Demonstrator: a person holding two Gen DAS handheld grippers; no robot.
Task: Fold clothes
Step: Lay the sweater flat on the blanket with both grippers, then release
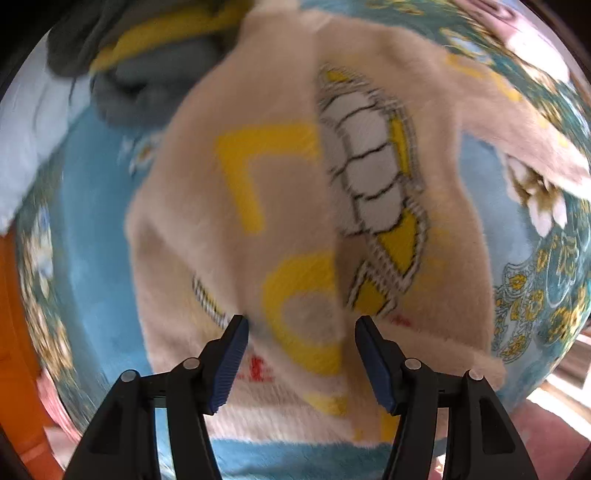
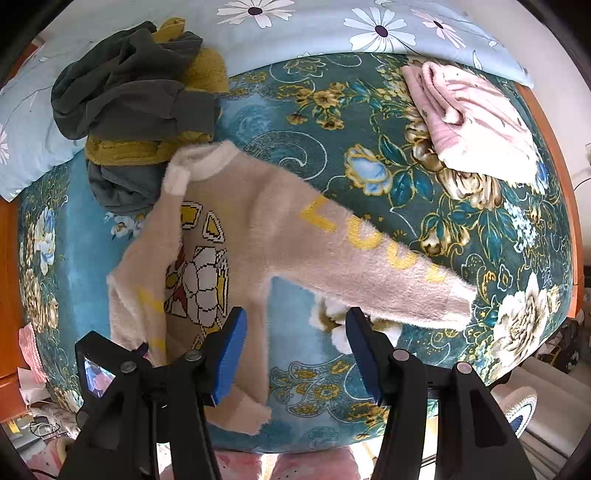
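A fuzzy beige sweater (image 2: 236, 236) lies spread on a bed covered by a teal floral blanket (image 2: 369, 122), its white-trimmed collar pointing toward the pillows and its hem at the near edge of the bed. One sleeve (image 2: 376, 258), printed with yellow letters, stretches flat across the blanket to the right; the other side is folded in over the chest, partly covering the yellow, white and black graphic (image 2: 201, 273) on the front.

The right tool (image 2: 295, 350) hangs just above the lower body of the sweater with its blue-padded fingers spread apart, nothing between them. The left tool (image 1: 301, 360) (seen in a motion-blurred view) is also released, fingers wide, hovering close over the sweater's front near the yellow lettering and the graphic (image 1: 373, 177).

Beyond the collar, a heap of dark grey and mustard-yellow clothes (image 2: 136, 103) sits touching the sweater's shoulder area, partly on a pale blue daisy-print pillow (image 2: 332, 26). A folded pink garment (image 2: 476, 114) rests well apart at the far right corner of the bed
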